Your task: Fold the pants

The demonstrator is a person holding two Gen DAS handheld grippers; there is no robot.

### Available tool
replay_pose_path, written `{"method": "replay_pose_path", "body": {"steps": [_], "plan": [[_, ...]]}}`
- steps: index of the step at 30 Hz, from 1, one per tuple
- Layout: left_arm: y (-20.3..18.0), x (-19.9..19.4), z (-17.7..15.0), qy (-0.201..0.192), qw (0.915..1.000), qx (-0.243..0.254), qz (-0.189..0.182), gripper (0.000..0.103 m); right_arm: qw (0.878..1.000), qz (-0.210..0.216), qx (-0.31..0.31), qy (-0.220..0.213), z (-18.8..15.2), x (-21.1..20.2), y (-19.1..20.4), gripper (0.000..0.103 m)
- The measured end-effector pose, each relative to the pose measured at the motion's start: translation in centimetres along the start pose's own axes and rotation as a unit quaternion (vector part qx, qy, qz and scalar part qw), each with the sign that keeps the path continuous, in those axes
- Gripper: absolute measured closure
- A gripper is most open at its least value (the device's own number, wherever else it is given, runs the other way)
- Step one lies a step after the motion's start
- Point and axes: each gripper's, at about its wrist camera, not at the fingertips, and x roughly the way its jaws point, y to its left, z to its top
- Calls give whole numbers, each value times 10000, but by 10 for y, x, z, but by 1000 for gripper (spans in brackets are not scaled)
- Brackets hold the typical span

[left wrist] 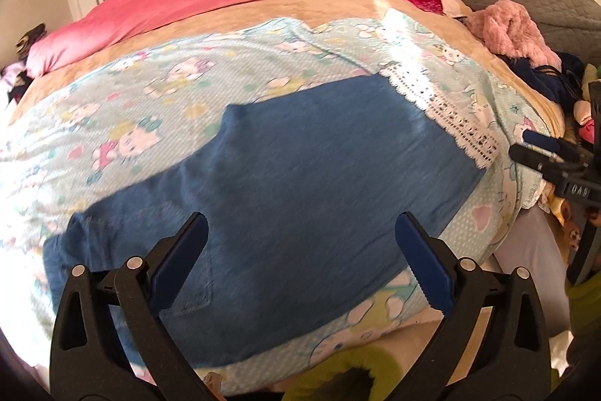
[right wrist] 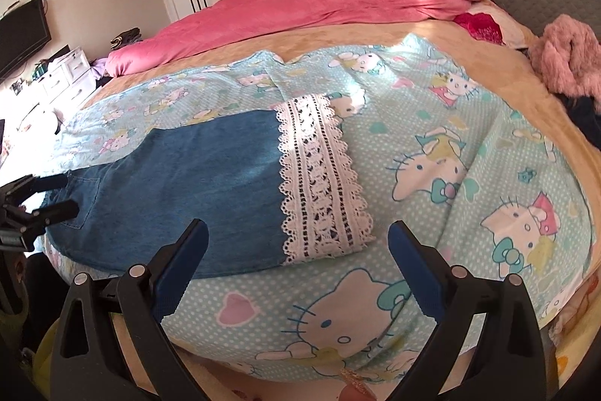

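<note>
Blue pants (left wrist: 300,175) lie flat on a cartoon-print sheet (right wrist: 469,175), seemingly folded lengthwise once (lace hem at three o'clock); left gripper (left wrist: 300,250) and right gripper (right wrist: 296,250) hover spread, empty.

Open cartoon-print sheet (right wrist: 469,145) surrounds the pants (right wrist: 195,190); the pink duvet (right wrist: 319,6) blocks the far side, fluffy pink clothing (right wrist: 571,62) crowds the headboard end.

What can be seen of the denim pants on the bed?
The pants are blue denim with white lace cuffs at the leg ends and a stitched back pocket. They lie flat on the cartoon-cat sheet, apparently folded lengthwise with the legs stacked. Both grippers, left and right, hover open, gripping nothing.
</note>
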Motion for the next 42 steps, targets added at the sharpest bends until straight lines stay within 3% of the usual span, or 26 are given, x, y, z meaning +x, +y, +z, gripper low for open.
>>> {"method": "replay_pose_path", "body": {"steps": [11,17,21,25,28,29,30,35,37,38,39,42], "plan": [[-28,58,49,407,9981,327,-312,9,9967,305,678,321,-7,29,-25,7],[-38,93,86,365,9965,540,-518,9,9937,464,925,426,-2,44,-31,7],[-47,118,105,433,9945,780,-546,9,9935,471,931,454,0,52,-32,7],[-49,153,123,689,9915,1067,-297,9,9927,472,1008,464,2,60,-35,7],[-52,172,131,765,9887,1233,-373,10,9929,489,991,437,5,64,-33,7],[-54,177,133,769,9877,1302,-398,10,9932,520,953,416,6,64,-32,12],[-56,182,134,754,9870,1358,-415,10,9929,616,943,380,8,63,-30,26],[-58,209,136,922,9856,1013,-996,15,9938,685,758,435,14,76,-23,27],[-61,215,129,934,9861,1030,-915,18,9919,761,929,425,12,81,-26,30],[-64,214,126,879,9862,1086,-888,21,9919,775,934,382,14,81,-26,35],[-65,212,123,816,9863,1124,-890,26,9919,790,930,338,15,80,-25,52],[-65,206,122,799,9871,1067,-889,37,9914,977,819,311,19,80,-18,75]]}}
